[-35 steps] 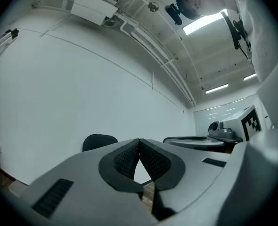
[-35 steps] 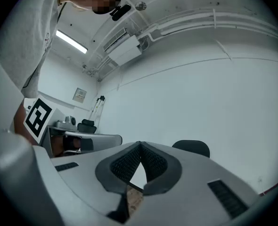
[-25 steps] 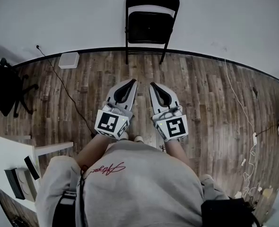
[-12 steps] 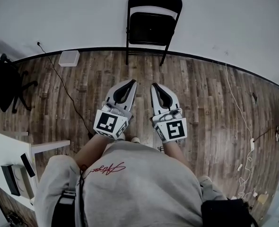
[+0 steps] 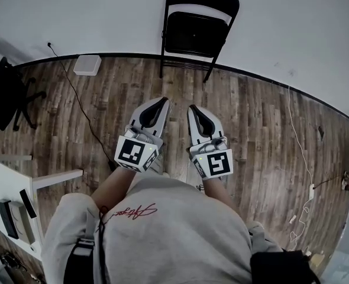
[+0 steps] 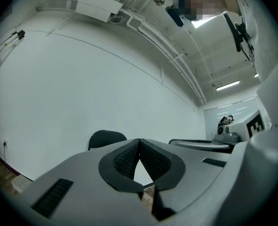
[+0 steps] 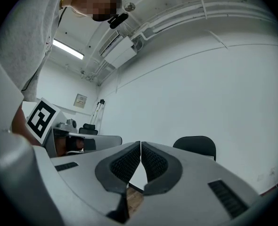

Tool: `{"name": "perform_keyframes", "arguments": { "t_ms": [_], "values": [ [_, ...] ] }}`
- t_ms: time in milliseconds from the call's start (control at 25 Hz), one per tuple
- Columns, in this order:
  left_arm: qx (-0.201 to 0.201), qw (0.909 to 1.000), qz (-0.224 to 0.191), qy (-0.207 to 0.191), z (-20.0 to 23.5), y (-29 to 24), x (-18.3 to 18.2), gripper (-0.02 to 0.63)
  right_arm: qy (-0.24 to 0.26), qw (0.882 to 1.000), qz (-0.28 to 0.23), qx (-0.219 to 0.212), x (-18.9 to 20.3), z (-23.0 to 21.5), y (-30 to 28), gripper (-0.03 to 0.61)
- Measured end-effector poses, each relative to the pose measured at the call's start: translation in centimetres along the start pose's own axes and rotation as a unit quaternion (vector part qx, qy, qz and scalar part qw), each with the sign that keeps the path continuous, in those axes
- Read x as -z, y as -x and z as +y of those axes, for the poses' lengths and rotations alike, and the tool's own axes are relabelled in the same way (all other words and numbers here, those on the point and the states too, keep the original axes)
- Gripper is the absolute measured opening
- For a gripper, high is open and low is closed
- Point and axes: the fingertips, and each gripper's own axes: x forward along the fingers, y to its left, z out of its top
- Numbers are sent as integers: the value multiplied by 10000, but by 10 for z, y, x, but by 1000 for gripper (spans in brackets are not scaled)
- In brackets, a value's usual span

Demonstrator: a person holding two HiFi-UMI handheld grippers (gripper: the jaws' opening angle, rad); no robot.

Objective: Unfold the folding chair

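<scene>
The black folding chair (image 5: 199,28) is propped against the white wall, well apart from the person across the wooden floor (image 5: 251,117). It looks folded (seat tipped up against the back, as far as I can tell). The left gripper (image 5: 164,102) and right gripper (image 5: 191,107) sit side by side, aimed at it, jaws pressed together on nothing. I'd call this the approach. Next they need to reach the chair and open to grasp its frame and seat.

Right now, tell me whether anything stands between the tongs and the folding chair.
Nothing visible does: bare wood floor lies between the left tongs, the right tongs and the folding chair; a cable runs off left.
</scene>
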Motion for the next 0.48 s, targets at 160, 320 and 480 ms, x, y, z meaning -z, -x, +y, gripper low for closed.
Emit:
{"name": "perform_keyframes", "arguments": {
  "t_ms": [160,320,480],
  "values": [
    [-63,10000,-8,-2,36,-39,10,13,-41,9999,118,-36,18,-23,-44,17],
    [76,10000,-47,-14,83,-95,18,14,-79,9996,256,-49,41,-53,-110,17],
    [560,9984,-73,91,131,-162,9,14,-7,9995,327,-32,47,-91,-188,17]
  ]
}}
